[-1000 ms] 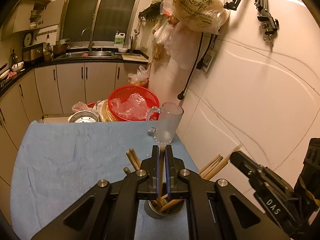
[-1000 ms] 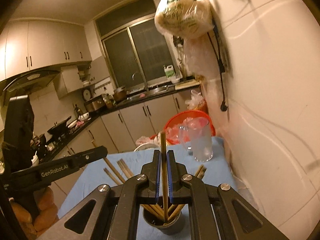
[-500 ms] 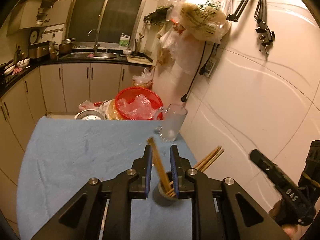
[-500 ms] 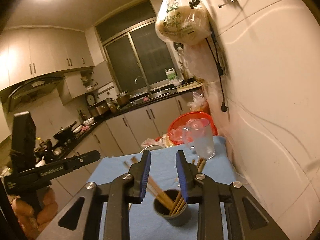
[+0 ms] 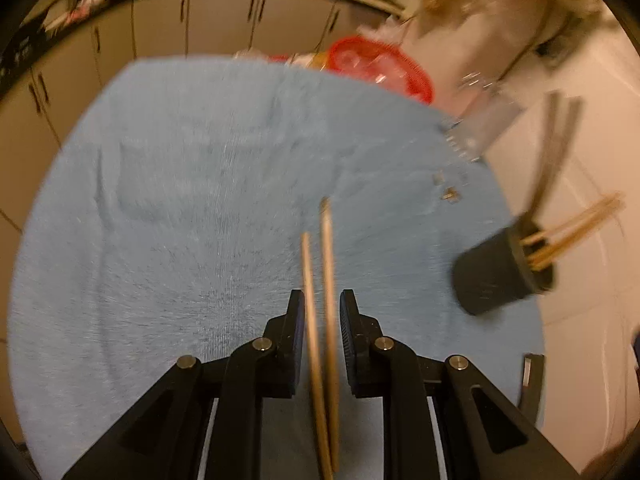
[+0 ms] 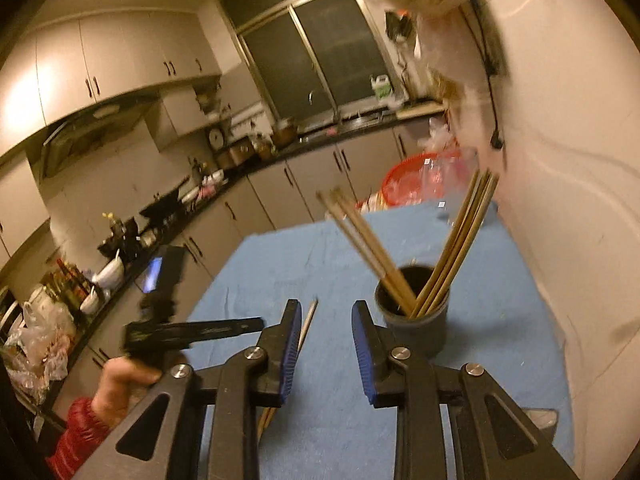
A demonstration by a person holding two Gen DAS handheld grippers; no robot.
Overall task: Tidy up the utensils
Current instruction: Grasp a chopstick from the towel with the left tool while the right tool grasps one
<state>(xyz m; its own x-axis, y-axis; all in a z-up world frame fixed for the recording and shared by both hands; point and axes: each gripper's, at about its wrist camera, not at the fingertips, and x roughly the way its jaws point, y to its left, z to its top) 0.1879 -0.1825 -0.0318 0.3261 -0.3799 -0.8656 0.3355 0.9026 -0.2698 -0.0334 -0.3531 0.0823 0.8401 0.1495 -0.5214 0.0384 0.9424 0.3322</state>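
A: Left gripper (image 5: 322, 316) fingers apart, just opened; two chopsticks (image 5: 325, 280) loose between them, over the desk (image 5: 180, 200).
B: Right gripper (image 6: 326, 332) also just opened, empty; cup (image 6: 416, 320) just right-ahead, mug (image 5: 480, 120) beyond.

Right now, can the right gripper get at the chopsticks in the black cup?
Probably yes. The right gripper is open, and the black cup stands just ahead to its right on the blue cloth, with its chopsticks fanning upward and nothing between them.
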